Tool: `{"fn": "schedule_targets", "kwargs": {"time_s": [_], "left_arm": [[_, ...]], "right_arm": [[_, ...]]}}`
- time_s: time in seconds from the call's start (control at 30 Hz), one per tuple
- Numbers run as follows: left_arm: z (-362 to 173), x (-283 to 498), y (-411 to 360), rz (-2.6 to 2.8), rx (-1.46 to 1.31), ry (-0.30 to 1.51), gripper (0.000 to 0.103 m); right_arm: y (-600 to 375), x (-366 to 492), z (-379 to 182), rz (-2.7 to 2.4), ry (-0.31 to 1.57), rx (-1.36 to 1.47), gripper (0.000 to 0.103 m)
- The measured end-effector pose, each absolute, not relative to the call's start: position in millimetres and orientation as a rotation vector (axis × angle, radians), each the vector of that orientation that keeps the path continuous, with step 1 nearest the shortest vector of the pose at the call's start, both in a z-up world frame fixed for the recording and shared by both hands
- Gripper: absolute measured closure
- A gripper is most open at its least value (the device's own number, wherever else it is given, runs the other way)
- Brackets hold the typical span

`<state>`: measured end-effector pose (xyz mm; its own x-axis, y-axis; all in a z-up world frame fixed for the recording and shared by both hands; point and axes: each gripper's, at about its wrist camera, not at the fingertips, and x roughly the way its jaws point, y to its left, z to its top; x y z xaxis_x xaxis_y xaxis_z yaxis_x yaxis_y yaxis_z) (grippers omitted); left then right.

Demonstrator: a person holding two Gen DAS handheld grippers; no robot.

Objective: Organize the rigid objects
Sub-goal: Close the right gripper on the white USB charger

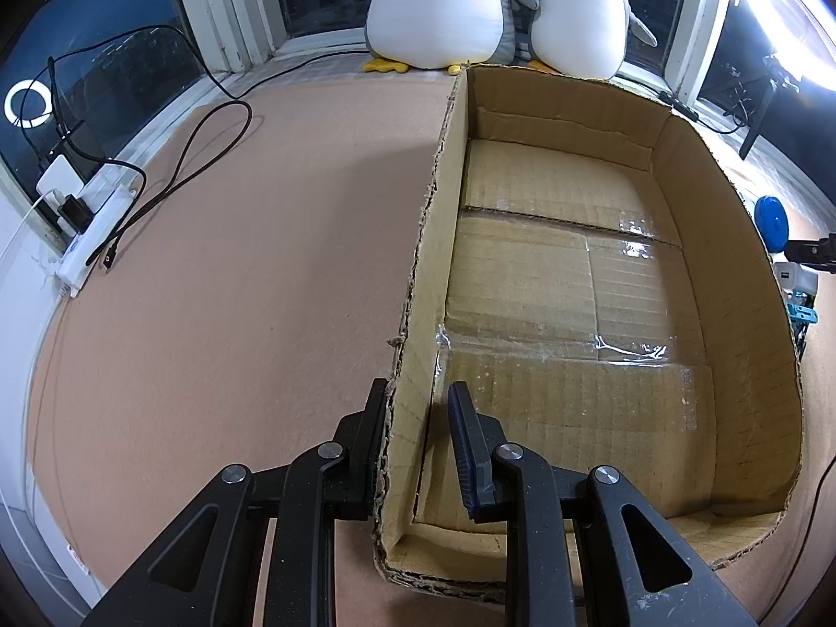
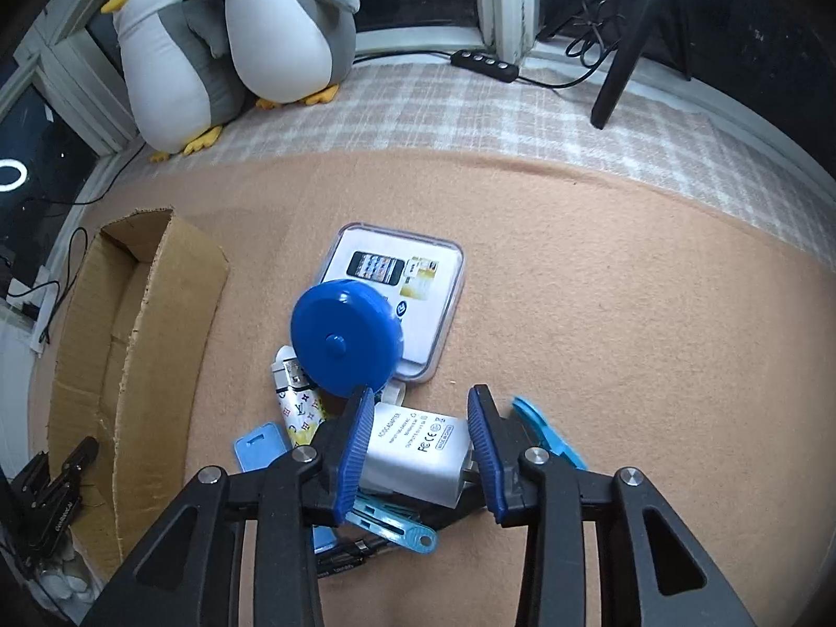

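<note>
An open cardboard box (image 1: 742, 271) lies on the tan felt; it also shows at the left of the right wrist view (image 2: 172, 324). My left gripper (image 1: 418, 413) straddles the box's near left wall, one finger outside and one inside, with a gap between the inner pad and the wall. My right gripper (image 2: 420, 413) has its blue pads on both sides of a white power adapter (image 2: 413, 449) in a pile of objects. A round blue tape measure (image 2: 345, 339) rests against the left finger, over a clear plastic case (image 2: 413, 282).
The pile holds a patterned lighter (image 2: 298, 407), light blue plastic tags (image 2: 256, 444) and clips (image 2: 548, 433). Two plush penguins (image 1: 491, 5) stand at the window behind the box. A white power strip (image 1: 89, 230) with black cables lies at the left edge.
</note>
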<state>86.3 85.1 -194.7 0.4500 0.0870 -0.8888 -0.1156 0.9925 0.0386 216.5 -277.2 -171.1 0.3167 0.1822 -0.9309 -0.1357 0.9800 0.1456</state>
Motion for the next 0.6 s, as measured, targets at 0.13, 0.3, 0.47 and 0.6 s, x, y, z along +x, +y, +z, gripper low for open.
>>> {"fn": "schedule_targets", "kwargs": {"time_s": [0.13,0.3,0.47,0.6], "left_arm": [[-194.3,86.7,84.5,0.124,-0.033,1.096,0.079],[-194.7,86.3,84.6,0.120,-0.031,1.096,0.079],[-194.3,84.8,85.4,0.117,-0.028,1.099,0.079],[-194.3,84.2,85.1,0.118,-0.026,1.098,0.079]], "right_arm": [[-271.8,204.6,-171.7,0.242,1.246,0.004,0.070],[-269.6,181.6,-174.0,0.269,1.261,-0.061,0.071],[-282.8,155.2,-182.2,0.239,1.274,-0.144,0.071],[-317.4,147.3,-189.2,0.131,1.280,-0.137,0.071]]}}
